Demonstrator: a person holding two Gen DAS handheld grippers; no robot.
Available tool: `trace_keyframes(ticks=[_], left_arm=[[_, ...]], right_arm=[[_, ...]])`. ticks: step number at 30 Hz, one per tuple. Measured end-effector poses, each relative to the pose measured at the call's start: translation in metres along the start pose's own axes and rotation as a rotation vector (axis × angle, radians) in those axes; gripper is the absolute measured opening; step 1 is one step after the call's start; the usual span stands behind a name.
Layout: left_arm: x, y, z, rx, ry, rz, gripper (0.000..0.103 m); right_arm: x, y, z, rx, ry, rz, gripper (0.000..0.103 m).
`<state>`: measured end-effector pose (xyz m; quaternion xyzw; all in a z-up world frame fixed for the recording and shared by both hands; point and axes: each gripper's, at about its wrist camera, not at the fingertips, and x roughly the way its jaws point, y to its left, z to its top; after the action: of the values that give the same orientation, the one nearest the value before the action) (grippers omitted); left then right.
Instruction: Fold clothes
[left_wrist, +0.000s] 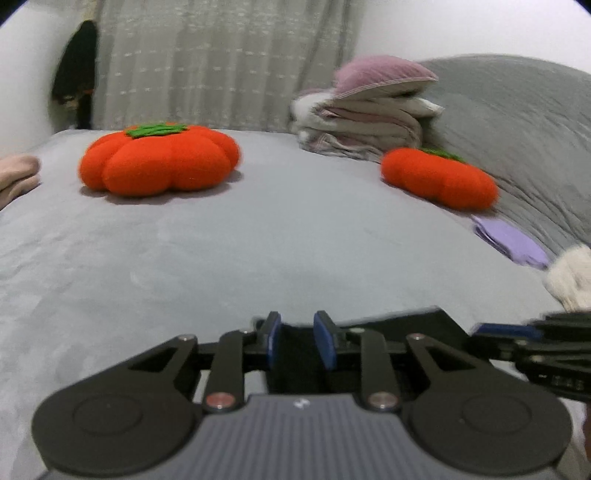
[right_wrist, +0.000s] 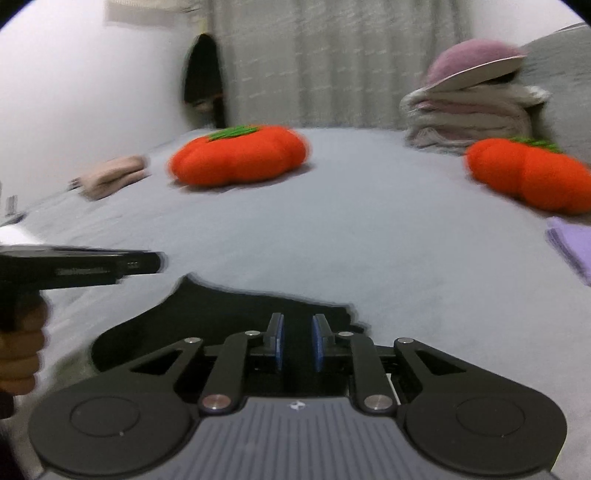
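on the grey bed (left_wrist: 258, 229), both left tongs (left_wrist: 297, 343) and right tongs (right_wrist: 297, 341) stand slightly parted above a black garment (right_wrist: 221, 310), gripping nothing.

On bed (left_wrist: 258, 240): garment (right_wrist: 221, 314) nearest, two cushions (left_wrist: 159, 158) behind, folded stack (left_wrist: 362, 122) far right.

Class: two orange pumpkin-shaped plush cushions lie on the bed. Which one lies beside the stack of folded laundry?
The right-hand orange pumpkin-shaped plush cushion, just before the folded laundry stack; the other lies alone.

Black garment (right_wrist: 221, 314), flat on grey bed, near edge, beneath jaws
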<state>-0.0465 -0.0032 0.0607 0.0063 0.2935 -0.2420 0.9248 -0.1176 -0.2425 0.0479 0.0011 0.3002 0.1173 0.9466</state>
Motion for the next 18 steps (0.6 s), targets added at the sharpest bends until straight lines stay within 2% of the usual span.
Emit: trace_keyframes(ticks=[2,7,11,18], left_arm=[[-0.005,-0.012,-0.008,0.040,0.014,-0.027,0.023],[-0.008,-0.028,-0.020,0.055,0.047,-0.093,0.023],[-0.007,-0.035,-0.026,0.096,0.059,-0.094,0.023],[-0.012,-0.043,-0.025,0.123,0.035,-0.139,0.023]], right_arm=[[0.003,0.006,-0.003,-0.023,0.021,0.026,0.017],[0.021,0.012,-0.008,-0.026,0.066,0.042,0.017],[0.030,0.010,-0.013,-0.024,0.102,0.049,0.017],[0.042,0.012,-0.018,-0.041,0.138,0.040,0.016]])
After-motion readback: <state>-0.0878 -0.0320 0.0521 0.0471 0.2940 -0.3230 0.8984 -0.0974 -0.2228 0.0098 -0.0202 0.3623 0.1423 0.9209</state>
